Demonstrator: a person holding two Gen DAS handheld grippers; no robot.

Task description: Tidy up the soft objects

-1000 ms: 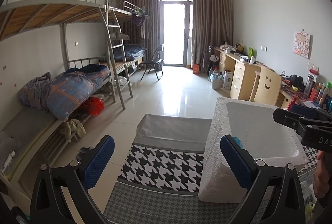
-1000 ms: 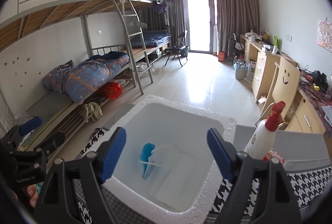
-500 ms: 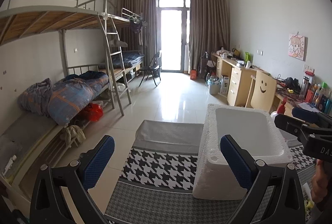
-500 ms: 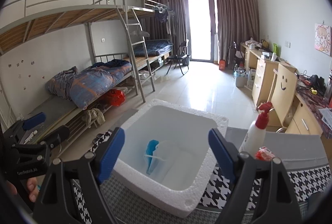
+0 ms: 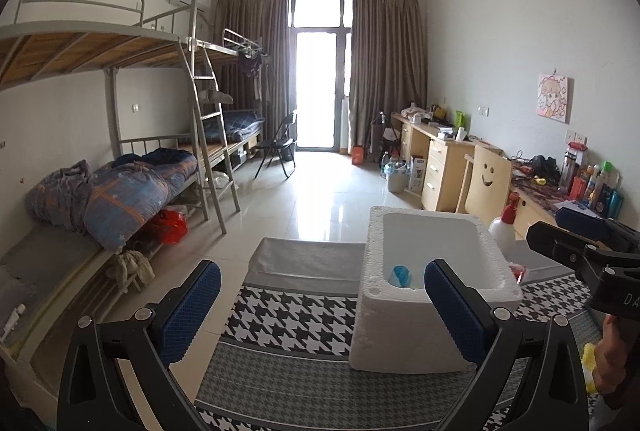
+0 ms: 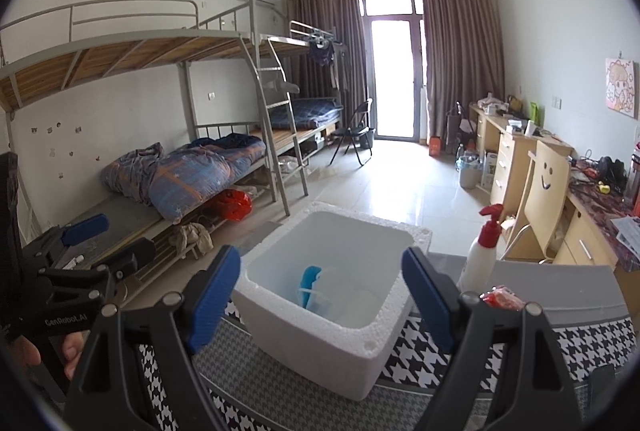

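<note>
From the left wrist view, we saw our left gripper [image 5: 322, 305] with its blue-padded fingers spread wide and nothing between them. Beyond it lay the worktop covered in a black-and-white houndstooth cloth [image 5: 292, 315]. On that cloth, to the right, stood the white rectangular foam box [image 5: 404, 335], open at the top, with a small blue soft object [image 5: 400, 276] resting low against its near inner wall. Just behind the box's far right corner stood a white spray bottle with a red trigger head [image 5: 505, 221]. At the right edge we saw our right gripper [image 5: 580, 235] from the side, held in a hand [image 5: 610, 359].

From the right wrist view, our right gripper [image 6: 320, 295] likewise stood spread apart and pinched nothing. The foam box [image 6: 320, 347] sat directly ahead, near, on the houndstooth cloth [image 6: 560, 343]. Inside it the blue soft object [image 6: 310, 283] lay beside a pale, translucent soft item [image 6: 340, 291] that we could not make out clearly. The spray bottle [image 6: 482, 255] stood just right of the box, with a small red crumpled thing [image 6: 502, 297] near its foot. At the left edge was our left gripper [image 6: 108, 241], seen from the side.
</note>
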